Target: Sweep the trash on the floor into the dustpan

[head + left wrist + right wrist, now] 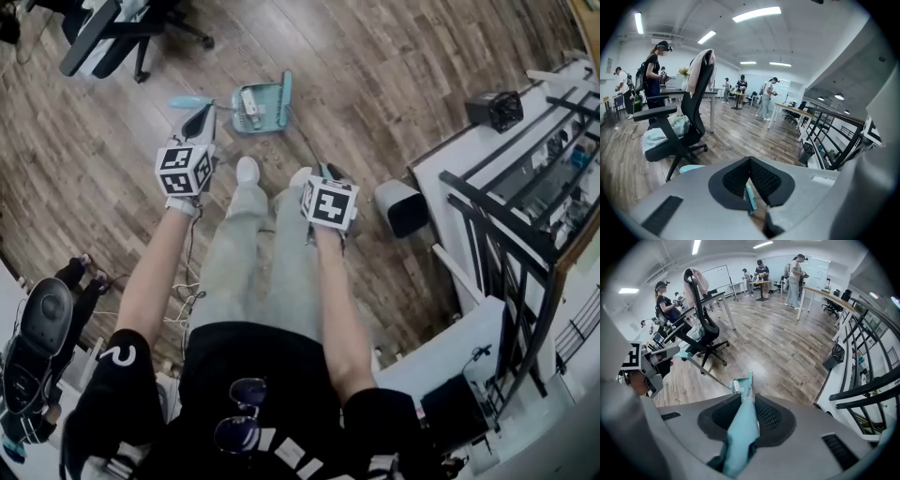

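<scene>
A teal dustpan (pixel 262 105) stands on the wood floor ahead of my feet, with a white scrap of trash (pixel 250 101) inside it. My right gripper (pixel 328 174) is shut on the dustpan's long teal handle (pixel 739 432), which runs down to the pan (pixel 742 383). My left gripper (pixel 199 122) is shut on the teal top of the broom handle (pixel 190 102). The broom's thin stick (pixel 707 373) slants down to the dustpan. In the left gripper view only a teal sliver (pixel 751 197) shows between the shut jaws.
A black office chair (pixel 112 33) stands at the far left. A small bin (pixel 403 208) sits by the white desk (pixel 469 150) and the black railing (pixel 506 234) on the right. Several people stand far across the room. Bags lie at lower left (pixel 42 337).
</scene>
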`<state>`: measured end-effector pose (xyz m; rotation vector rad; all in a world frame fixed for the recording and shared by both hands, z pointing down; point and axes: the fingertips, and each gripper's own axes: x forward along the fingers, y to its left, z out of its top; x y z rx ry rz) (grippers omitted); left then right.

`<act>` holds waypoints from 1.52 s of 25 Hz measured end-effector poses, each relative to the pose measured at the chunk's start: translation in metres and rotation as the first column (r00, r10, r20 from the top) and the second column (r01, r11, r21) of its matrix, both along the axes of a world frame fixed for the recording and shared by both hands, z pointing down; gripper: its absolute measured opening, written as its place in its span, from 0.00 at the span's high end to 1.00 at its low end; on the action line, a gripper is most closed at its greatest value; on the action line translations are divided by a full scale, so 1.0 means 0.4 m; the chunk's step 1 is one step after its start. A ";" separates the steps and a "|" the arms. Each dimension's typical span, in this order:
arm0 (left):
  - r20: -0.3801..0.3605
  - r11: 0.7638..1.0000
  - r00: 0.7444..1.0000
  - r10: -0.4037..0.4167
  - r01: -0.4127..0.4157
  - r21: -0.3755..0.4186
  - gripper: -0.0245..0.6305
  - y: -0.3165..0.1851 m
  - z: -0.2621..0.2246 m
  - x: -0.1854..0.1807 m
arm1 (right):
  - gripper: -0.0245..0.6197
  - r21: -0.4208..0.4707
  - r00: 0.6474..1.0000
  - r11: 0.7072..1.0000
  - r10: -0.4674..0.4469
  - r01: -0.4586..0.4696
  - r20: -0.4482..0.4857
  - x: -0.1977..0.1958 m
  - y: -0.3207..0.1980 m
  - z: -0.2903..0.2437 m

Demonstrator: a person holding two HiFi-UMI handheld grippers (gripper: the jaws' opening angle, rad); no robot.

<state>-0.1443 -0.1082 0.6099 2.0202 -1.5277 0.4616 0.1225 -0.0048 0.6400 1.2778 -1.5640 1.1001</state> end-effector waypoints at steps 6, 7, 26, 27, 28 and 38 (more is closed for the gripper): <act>-0.004 1.000 1.000 0.005 -0.005 0.025 0.96 0.042 -0.153 0.064 | 0.83 0.055 1.000 0.998 -0.014 0.015 -0.009 0.096 -0.016 -0.122; -0.010 0.999 1.000 0.006 -0.006 0.033 0.96 0.048 -0.186 0.078 | 0.83 0.070 1.000 0.997 -0.017 0.017 -0.009 0.112 -0.016 -0.145; -0.045 0.986 0.996 0.070 -0.063 0.157 0.96 0.104 -0.595 0.224 | 0.83 0.285 0.999 0.958 -0.036 0.034 0.003 0.279 -0.023 -0.514; -0.048 0.986 0.996 0.071 -0.063 0.156 0.96 0.113 -0.599 0.226 | 0.83 0.299 0.999 0.953 -0.040 0.038 0.001 0.282 -0.017 -0.523; -0.050 0.986 0.996 0.073 -0.064 0.157 0.96 0.121 -0.605 0.228 | 0.83 0.317 0.999 0.947 -0.046 0.044 -0.001 0.284 -0.014 -0.533; -0.041 0.978 0.996 0.083 -0.073 0.195 0.96 0.133 -0.664 0.222 | 0.83 0.366 0.996 0.926 -0.087 0.087 -0.014 0.263 -0.006 -0.553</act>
